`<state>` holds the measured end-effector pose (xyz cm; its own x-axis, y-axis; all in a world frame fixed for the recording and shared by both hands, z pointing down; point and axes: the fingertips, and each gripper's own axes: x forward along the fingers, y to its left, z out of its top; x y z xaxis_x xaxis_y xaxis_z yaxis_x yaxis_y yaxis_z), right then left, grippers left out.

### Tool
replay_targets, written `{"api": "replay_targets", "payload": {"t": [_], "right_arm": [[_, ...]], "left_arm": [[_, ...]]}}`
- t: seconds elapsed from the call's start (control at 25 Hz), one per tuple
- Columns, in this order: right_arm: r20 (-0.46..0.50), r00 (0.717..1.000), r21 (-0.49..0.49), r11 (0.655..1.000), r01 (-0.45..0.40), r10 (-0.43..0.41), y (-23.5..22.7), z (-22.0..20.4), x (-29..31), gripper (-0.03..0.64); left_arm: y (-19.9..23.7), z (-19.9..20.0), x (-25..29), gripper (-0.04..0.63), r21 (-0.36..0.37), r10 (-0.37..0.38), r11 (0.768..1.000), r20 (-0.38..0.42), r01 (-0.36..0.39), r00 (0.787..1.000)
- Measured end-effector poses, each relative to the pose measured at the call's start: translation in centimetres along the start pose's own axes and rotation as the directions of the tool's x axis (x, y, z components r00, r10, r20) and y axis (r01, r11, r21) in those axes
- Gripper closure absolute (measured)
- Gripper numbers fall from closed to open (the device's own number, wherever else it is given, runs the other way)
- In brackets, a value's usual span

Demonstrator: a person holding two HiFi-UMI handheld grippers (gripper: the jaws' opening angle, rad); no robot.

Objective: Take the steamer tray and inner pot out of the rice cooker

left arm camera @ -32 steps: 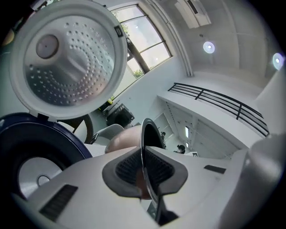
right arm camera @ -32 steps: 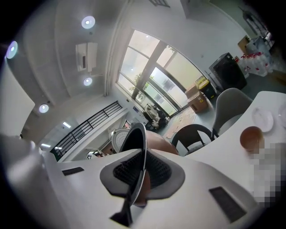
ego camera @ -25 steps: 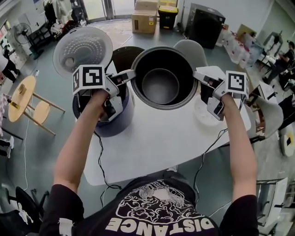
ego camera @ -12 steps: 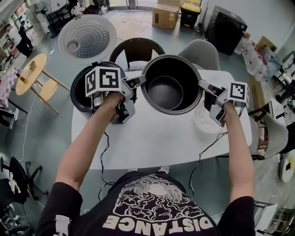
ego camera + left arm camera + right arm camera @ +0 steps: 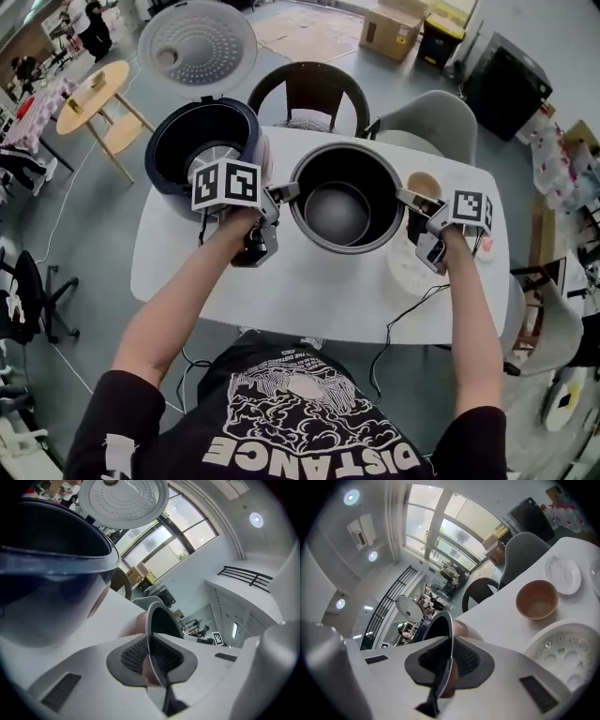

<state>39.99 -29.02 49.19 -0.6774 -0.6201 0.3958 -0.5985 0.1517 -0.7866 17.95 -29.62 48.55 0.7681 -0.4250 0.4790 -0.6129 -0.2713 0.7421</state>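
The round metal inner pot (image 5: 337, 214) is out of the cooker and sits low over the white table (image 5: 281, 286), held by its rim on both sides. My left gripper (image 5: 284, 193) is shut on the left rim; in the left gripper view the thin rim (image 5: 151, 620) is pinched between the ribbed pads (image 5: 136, 653). My right gripper (image 5: 405, 199) is shut on the right rim (image 5: 449, 630). The dark blue rice cooker (image 5: 202, 141) stands at the left with its lid (image 5: 197, 42) raised. The white perforated steamer tray (image 5: 403, 267) lies on the table below my right gripper.
A brown bowl (image 5: 424, 184) and a small white plate (image 5: 565, 573) sit on the table's right side behind the tray. Chairs (image 5: 309, 94) stand along the far edge. A cable (image 5: 403, 319) trails off the near edge.
Both grippers have come down with the inner pot, from above the table to just over its surface beside the cooker. Their hold on the rim is unchanged.
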Motion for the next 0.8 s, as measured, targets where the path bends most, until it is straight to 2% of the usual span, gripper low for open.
{"api": "replay_targets", "payload": {"t": [0.32,0.52,0.8], "right_arm": [[-0.122,0.993,-0.019,1.0,-0.004,0.002,-2.9,-0.3,2.5,0.574],[-0.164,0.986,-0.006,0.999,-0.033,0.032,-2.6,-0.9,2.9,0.575],[-0.179,0.982,-0.021,0.998,-0.066,0.062,-3.1,0.1,3.0,0.571]], "left_arm": [[2.6,-2.5,1.6,0.548,-0.08,0.112,0.991,0.013,-0.11,0.994],[2.8,-3.5,0.8,0.547,-0.117,0.144,0.983,0.034,-0.14,0.989],[2.1,-3.1,1.8,0.54,-0.085,0.152,0.985,0.044,-0.148,0.987]]}}
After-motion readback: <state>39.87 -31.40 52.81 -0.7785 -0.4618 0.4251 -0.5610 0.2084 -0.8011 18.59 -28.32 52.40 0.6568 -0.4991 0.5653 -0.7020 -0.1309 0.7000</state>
